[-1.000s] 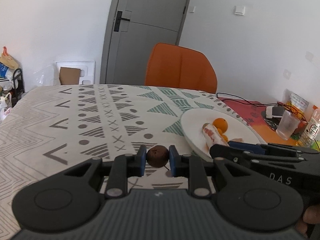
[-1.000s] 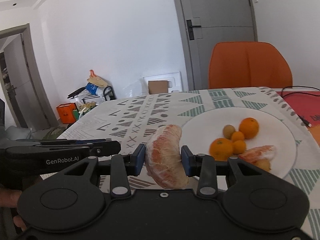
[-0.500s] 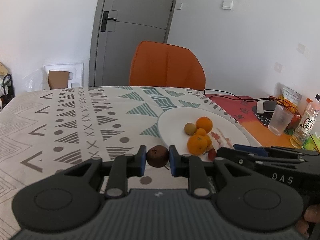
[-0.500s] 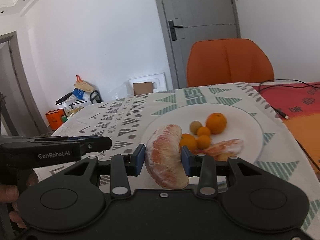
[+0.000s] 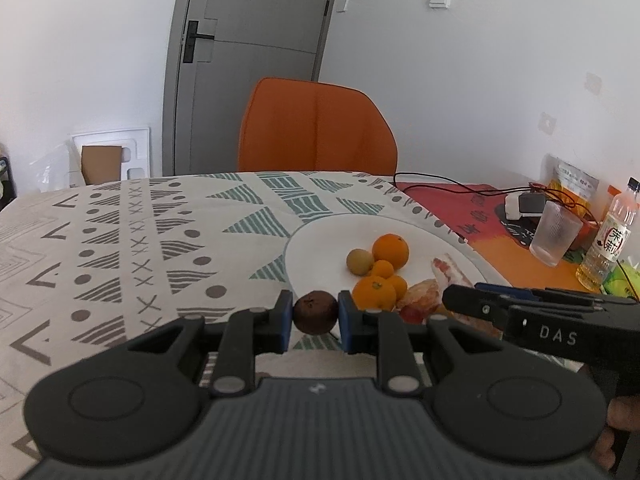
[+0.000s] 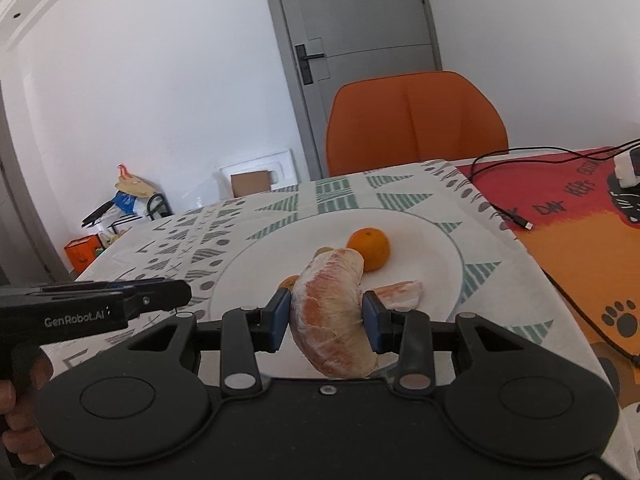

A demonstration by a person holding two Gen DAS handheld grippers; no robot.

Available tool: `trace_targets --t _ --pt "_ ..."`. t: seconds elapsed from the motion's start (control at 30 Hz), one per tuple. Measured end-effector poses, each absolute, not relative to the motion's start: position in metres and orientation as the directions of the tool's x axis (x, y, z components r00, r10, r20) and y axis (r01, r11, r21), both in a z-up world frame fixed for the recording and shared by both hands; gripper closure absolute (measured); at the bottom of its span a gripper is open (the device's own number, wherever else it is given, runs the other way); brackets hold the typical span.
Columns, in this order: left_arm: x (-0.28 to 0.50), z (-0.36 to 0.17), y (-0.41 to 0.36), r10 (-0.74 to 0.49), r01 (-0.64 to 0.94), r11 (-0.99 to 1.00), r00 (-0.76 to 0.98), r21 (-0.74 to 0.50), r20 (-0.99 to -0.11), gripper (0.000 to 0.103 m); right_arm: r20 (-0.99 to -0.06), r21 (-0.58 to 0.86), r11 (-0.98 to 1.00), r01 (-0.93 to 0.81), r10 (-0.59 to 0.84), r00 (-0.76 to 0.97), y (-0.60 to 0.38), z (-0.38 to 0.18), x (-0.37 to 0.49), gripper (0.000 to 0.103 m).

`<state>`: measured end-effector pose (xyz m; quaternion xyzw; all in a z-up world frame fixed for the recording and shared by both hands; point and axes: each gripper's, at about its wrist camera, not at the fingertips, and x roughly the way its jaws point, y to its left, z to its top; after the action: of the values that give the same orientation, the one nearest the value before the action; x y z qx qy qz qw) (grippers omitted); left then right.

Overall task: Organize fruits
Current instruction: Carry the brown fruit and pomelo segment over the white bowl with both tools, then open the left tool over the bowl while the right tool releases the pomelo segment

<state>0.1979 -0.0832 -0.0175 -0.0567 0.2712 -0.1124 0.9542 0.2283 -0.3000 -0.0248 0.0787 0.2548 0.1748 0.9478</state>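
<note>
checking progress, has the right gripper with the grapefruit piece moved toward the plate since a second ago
Yes. The right gripper, shut on the peeled grapefruit segment, has advanced over the white plate; the segment now hides fruit that sat clear to its right.

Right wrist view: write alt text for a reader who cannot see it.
The right tool grips a peeled pomelo segment above a white plate that holds an orange and another peeled segment. The plate sits on a patterned tablecloth, an orange chair behind.
</note>
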Motion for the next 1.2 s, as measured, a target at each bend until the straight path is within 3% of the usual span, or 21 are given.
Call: trace_targets --t 0.17,0.5,0.57,0.63,0.7,0.77,1.13,1.2 --pt "0.207 -0.018 -0.089 -0.254 0.195 0.966 0.823 -0.168 -0.508 0.081 -0.429 0.206 0.931 -0.301 0.362 0.828 -0.300 -0.022 0.229 0.041" --pt "0.219 -0.011 -0.106 -0.289 0.243 0.957 0.818 -0.157 -0.498 0.080 -0.446 0.243 0.929 -0.278 0.362 0.819 -0.312 -0.026 0.223 0.041" --pt "0.218 -0.007 -0.105 -0.276 0.231 0.961 0.827 -0.152 -0.491 0.074 -0.449 0.246 0.928 -0.278 0.363 0.816 -0.312 -0.026 0.223 0.041" --pt "0.217 -0.006 -0.100 -0.256 0.203 0.966 0.830 -0.158 -0.496 0.059 -0.450 0.248 0.927 -0.280 0.366 0.815 -0.311 -0.026 0.222 0.040" --pt "0.214 -0.007 -0.094 -0.240 0.176 0.969 0.834 -0.172 -0.496 0.036 -0.449 0.248 0.926 -0.283 0.369 0.814 -0.309 -0.025 0.221 0.040" --pt "0.210 -0.007 -0.088 -0.220 0.155 0.973 0.843 -0.169 -0.491 0.029 -0.447 0.249 0.925 -0.288 0.373 0.813 -0.307 -0.024 0.220 0.036" --pt "0.184 -0.007 -0.056 -0.148 0.069 0.983 0.839 -0.168 -0.524 0.017 -0.455 0.263 0.909 -0.322 0.411 0.790 -0.286 -0.026 0.210 0.025" --pt "0.179 -0.006 -0.050 -0.136 0.053 0.984 0.841 -0.169 -0.525 0.016 -0.456 0.267 0.907 -0.327 0.418 0.786 -0.283 -0.026 0.208 0.019"
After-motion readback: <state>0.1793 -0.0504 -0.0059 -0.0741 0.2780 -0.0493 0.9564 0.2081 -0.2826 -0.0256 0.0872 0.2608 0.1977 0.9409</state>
